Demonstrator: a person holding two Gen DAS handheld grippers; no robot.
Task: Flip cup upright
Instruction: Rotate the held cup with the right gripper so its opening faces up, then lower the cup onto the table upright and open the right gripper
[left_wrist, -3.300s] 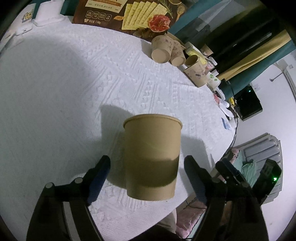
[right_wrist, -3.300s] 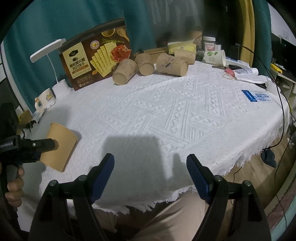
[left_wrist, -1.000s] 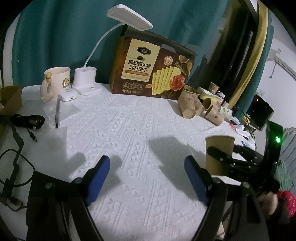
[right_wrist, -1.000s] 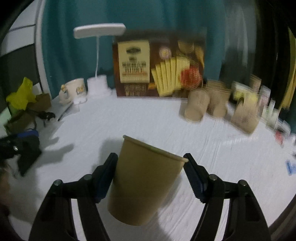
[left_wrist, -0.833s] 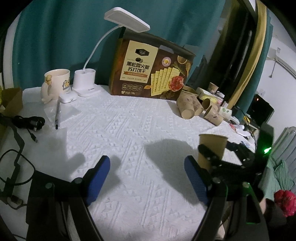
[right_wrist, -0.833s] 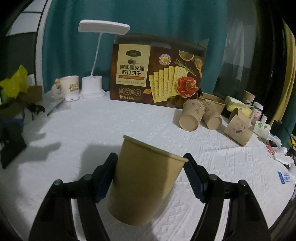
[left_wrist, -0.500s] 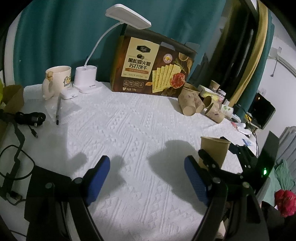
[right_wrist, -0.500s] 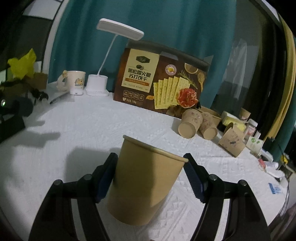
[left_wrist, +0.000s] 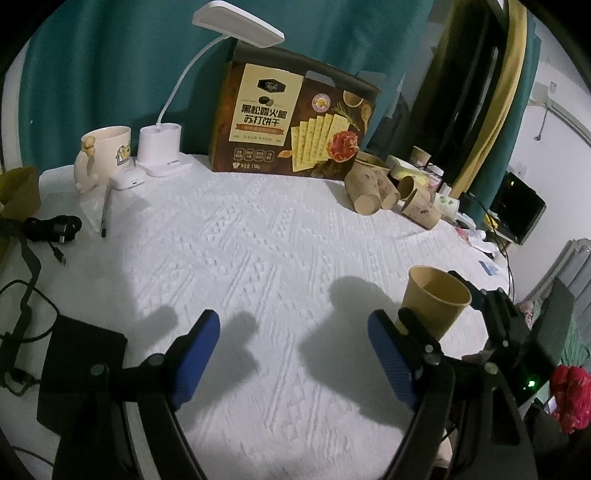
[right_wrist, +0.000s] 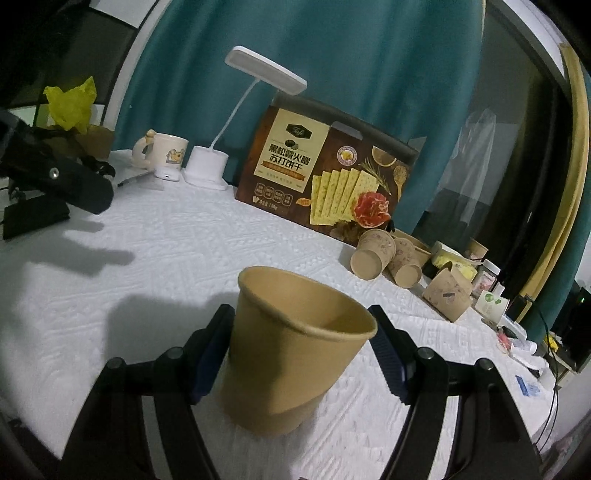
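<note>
A plain brown paper cup stands mouth up, slightly tilted, with its base on the white tablecloth. My right gripper has its blue pads against both sides of the cup's lower wall. In the left wrist view the same cup stands at the right, held between the right gripper's black fingers. My left gripper is open and empty over the cloth, left of the cup.
A cracker box, a white desk lamp and a mug stand at the back. Several patterned paper cups lie on their sides at the back right. Black cables and a dark pad lie left.
The cup went from my left gripper to my right gripper, which has lowered it so its base meets the cloth. The right wrist camera now sees into the cup's mouth.
</note>
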